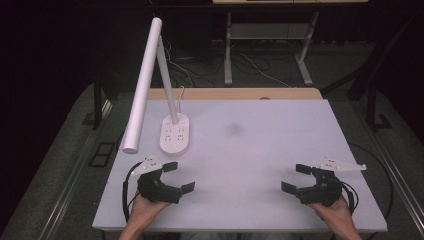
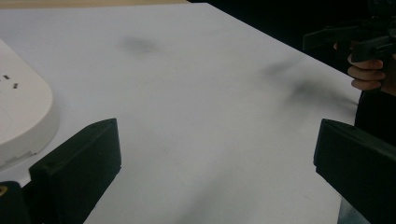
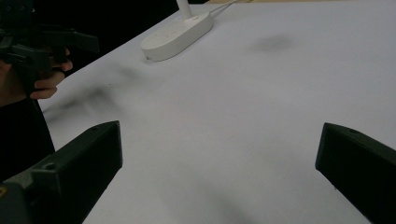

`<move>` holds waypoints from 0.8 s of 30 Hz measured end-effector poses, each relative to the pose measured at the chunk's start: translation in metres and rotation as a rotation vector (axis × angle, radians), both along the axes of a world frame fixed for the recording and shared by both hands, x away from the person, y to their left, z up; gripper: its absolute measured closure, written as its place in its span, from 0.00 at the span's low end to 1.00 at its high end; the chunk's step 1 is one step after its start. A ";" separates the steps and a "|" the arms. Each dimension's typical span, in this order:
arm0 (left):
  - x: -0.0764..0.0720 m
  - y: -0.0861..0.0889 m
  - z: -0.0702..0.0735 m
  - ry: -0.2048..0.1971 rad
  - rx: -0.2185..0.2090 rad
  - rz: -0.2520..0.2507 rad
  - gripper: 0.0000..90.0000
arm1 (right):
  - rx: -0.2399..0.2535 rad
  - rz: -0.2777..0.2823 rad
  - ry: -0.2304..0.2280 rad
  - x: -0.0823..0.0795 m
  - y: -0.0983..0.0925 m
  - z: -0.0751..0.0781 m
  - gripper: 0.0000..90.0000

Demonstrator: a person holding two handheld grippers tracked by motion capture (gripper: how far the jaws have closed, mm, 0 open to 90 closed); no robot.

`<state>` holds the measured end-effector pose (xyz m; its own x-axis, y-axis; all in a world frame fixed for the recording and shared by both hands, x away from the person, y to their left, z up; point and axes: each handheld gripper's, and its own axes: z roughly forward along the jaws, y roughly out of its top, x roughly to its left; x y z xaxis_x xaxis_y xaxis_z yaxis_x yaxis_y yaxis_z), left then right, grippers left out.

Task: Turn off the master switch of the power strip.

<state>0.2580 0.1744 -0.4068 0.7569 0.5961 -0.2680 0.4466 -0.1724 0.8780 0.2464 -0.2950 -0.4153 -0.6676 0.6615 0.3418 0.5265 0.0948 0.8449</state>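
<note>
A white desk lamp (image 1: 150, 75) stands on an oval base (image 1: 175, 133) at the left of the white table (image 1: 260, 145); its base also shows in the left gripper view (image 2: 18, 116) and the right gripper view (image 3: 177, 32). My left gripper (image 1: 179, 176) rests near the front left edge, open, with nothing between its jaws (image 2: 215, 154). My right gripper (image 1: 296, 177) sits near the front right edge, open and empty too (image 3: 219, 158). Each is held in a hand and points toward the table's middle.
A faint grey smudge (image 1: 233, 129) marks the table's middle. A wooden strip (image 1: 235, 93) runs along the far edge. Beyond it stand another table's metal legs (image 1: 228, 50) and cables on a dark floor. Dark floor flanks both sides.
</note>
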 end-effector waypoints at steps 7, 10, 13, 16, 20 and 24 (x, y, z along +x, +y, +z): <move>0.004 0.005 0.001 0.023 0.002 -0.002 0.01 | 0.003 -0.007 0.002 0.000 -0.002 0.000 0.00; 0.005 0.006 0.002 0.029 -0.002 -0.002 0.01 | -0.001 -0.008 0.000 0.000 -0.003 0.000 0.00; 0.007 0.008 0.006 0.026 0.008 -0.004 0.01 | -0.006 -0.010 -0.003 0.000 -0.004 0.000 0.00; 0.009 0.012 0.010 0.023 0.015 0.002 0.01 | -0.007 -0.012 -0.004 0.000 -0.004 0.000 0.00; 0.011 0.017 0.011 0.027 0.019 0.009 0.01 | -0.008 -0.014 -0.004 0.000 -0.005 0.000 0.00; 0.016 0.023 0.008 0.046 0.034 0.025 0.01 | -0.017 -0.011 -0.002 0.000 -0.004 -0.001 0.00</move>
